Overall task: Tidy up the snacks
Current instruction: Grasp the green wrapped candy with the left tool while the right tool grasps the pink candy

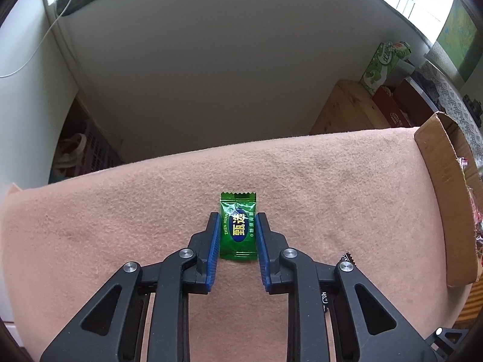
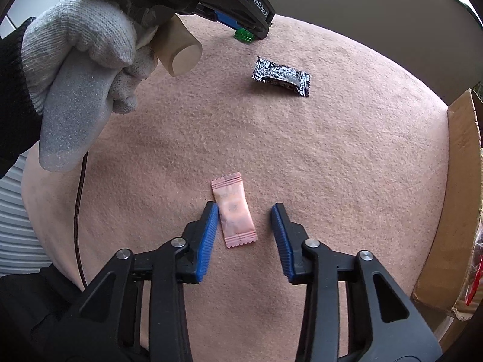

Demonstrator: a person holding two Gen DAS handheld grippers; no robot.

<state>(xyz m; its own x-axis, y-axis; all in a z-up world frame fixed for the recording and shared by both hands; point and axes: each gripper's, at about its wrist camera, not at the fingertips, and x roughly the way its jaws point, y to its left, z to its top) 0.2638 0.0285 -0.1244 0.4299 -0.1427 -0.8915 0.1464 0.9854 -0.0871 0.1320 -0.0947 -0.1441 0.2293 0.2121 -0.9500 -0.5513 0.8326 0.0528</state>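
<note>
A green candy (image 1: 238,226) lies on the pink felt table cover (image 1: 120,211). My left gripper (image 1: 236,220) has both blue pads against the candy's sides, shut on it; the candy rests on the cover. In the right wrist view the left gripper (image 2: 244,31) shows at the far side with the green candy (image 2: 244,35) at its tips. My right gripper (image 2: 245,211) is open around a pink candy (image 2: 234,209); the left pad touches it, the right pad stands apart. A black candy (image 2: 280,75) lies farther off.
A cardboard box (image 1: 446,187) with snacks inside stands at the table's right edge; it also shows in the right wrist view (image 2: 455,181). A gloved hand (image 2: 84,60) holds the left gripper's handle. A black wrapper corner (image 1: 347,258) peeks beside the left gripper.
</note>
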